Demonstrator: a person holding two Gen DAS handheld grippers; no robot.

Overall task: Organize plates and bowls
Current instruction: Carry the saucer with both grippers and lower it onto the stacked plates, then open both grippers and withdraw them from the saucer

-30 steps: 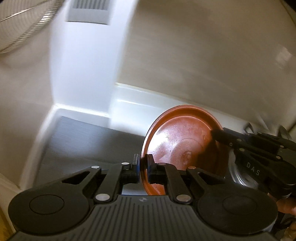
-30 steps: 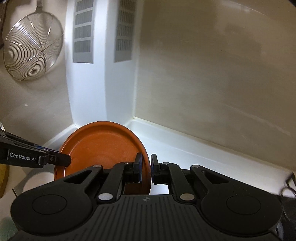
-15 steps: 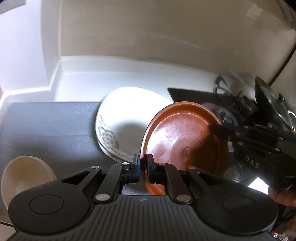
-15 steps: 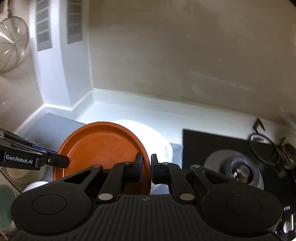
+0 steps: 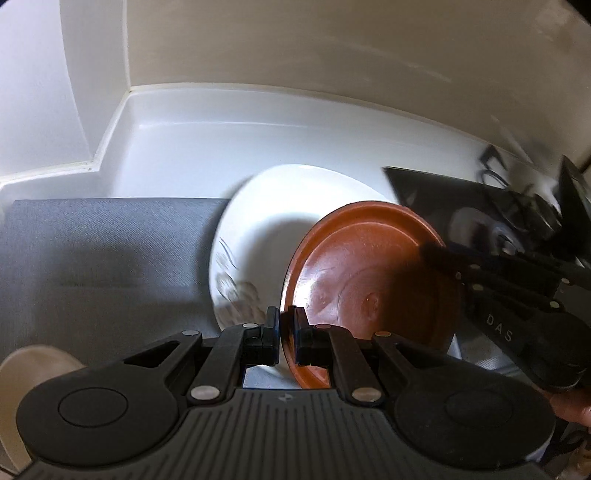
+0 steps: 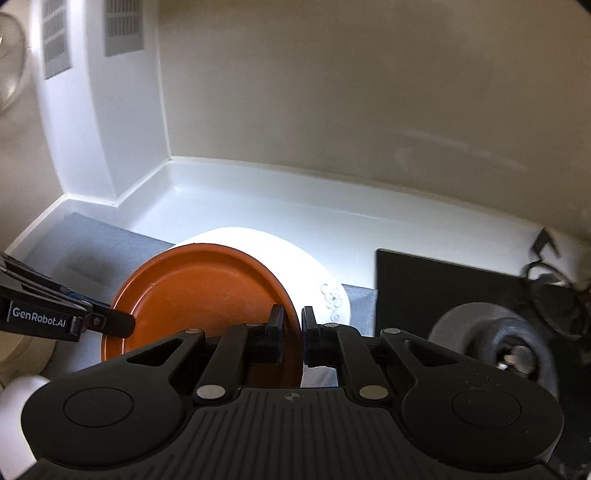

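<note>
both claws grip one brown plate (image 5: 373, 280) by opposite rims: left gripper (image 5: 286, 332) and right gripper (image 6: 292, 334) clamped tight, holding it above the white plate (image 5: 266, 206) on the grey mat (image 5: 103, 258).

A home kitchen, seen at the worktop corner

We see a white counter (image 6: 258, 206) with a raised lip meeting a plain cream wall, a grey mat (image 5: 103, 251) on it, and dishes: a white plate (image 5: 280, 199) and a brown plate (image 6: 192, 288). To our right sits a black gas hob (image 6: 424, 280) with 1 burner (image 6: 491, 343) clearly in view. On the white column at the left we see 2 grey vents (image 6: 123, 26), and a wire strainer (image 6: 9, 55) hangs on the wall.
</note>
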